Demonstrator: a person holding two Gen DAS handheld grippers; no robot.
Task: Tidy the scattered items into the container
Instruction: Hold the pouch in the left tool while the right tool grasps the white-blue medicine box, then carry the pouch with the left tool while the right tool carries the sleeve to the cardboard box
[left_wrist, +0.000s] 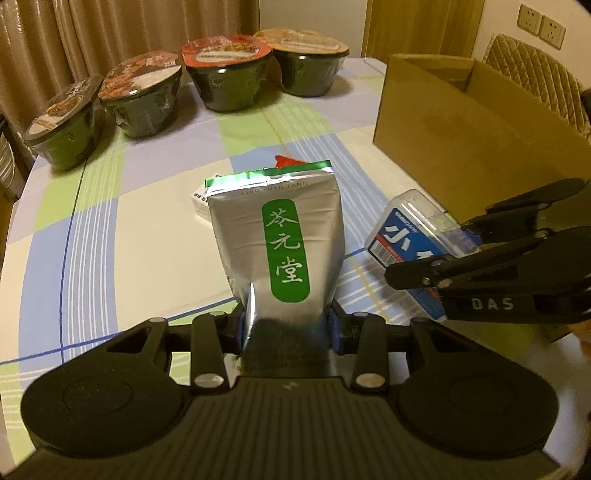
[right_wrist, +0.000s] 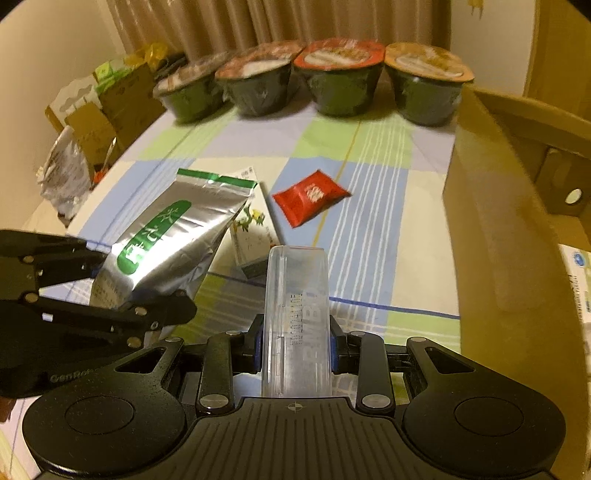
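Presently left gripper (left_wrist: 290, 325) clamps silver pouch (left_wrist: 280, 236), lifted above checked tablecloth (left_wrist: 140, 229); pouch base hidden. Right gripper (right_wrist: 295, 350) pinches clear plastic case (right_wrist: 295, 314), print illegible. Cardboard box (left_wrist: 461, 122) right, cropped. Red packet (right_wrist: 310, 199) lies on cloth; open cloth around it.

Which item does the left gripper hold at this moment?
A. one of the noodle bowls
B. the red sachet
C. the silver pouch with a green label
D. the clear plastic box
C: the left gripper is closed on the lower end of the silver pouch, while the right gripper holds the clear plastic box.
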